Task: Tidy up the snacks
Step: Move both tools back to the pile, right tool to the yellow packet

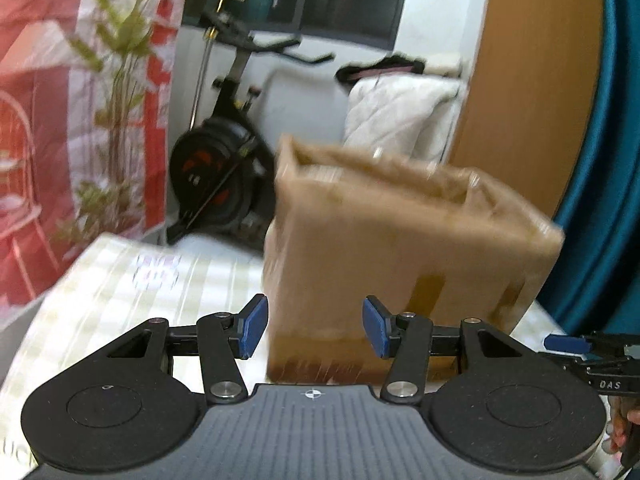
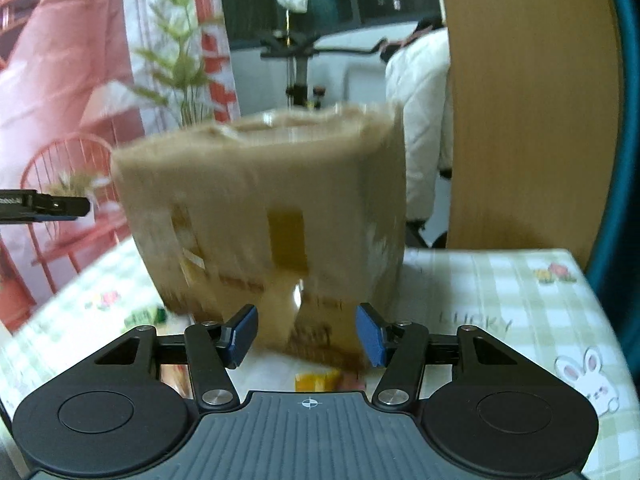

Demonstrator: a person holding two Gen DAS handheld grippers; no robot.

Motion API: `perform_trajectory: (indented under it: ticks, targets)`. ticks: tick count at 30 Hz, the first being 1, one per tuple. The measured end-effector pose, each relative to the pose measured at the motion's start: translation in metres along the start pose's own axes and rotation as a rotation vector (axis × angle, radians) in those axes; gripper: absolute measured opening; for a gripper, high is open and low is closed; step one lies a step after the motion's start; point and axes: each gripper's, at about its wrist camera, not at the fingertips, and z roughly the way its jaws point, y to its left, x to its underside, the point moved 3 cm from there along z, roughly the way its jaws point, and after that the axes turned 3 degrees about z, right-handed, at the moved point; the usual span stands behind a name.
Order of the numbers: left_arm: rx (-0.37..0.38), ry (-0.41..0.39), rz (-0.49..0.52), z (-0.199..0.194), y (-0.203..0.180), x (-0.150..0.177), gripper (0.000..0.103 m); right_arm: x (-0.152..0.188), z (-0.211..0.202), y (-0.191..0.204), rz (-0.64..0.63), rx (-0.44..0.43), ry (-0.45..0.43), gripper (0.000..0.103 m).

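Note:
An open-topped brown cardboard box [image 1: 400, 240] with strips of tape stands on a table with a green check cloth [image 1: 120, 280]; motion blurs it in both views. My left gripper [image 1: 315, 312] is open just short of the box's near side, with nothing between its blue pads. The right wrist view has the same box [image 2: 272, 200] straight ahead. My right gripper [image 2: 307, 320] is open in front of the box's lower corner and grips nothing. A yellow snack packet [image 2: 316, 382] lies on the cloth just below its fingers. Each gripper shows at the edge of the other's view.
Past the table's far edge stand an exercise bike [image 1: 224, 160], a leafy plant [image 1: 120, 80] and a red wire chair [image 2: 60, 200]. A round wooden panel [image 2: 532, 120] and a white quilted coat [image 2: 420, 120] lie behind the box on the right. The cloth [image 2: 520, 320] continues right of the box.

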Motion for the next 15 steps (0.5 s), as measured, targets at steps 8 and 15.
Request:
perform_trajectory:
  ticks: [8, 15]
  targets:
    - [-0.013, 0.081, 0.059, 0.017, 0.003, 0.038, 0.054, 0.033, 0.048, 0.006, -0.012, 0.013, 0.111, 0.045]
    - [0.030, 0.126, 0.058, 0.023, 0.007, 0.059, 0.053, 0.046, 0.079, 0.012, -0.070, 0.043, 0.201, 0.045]
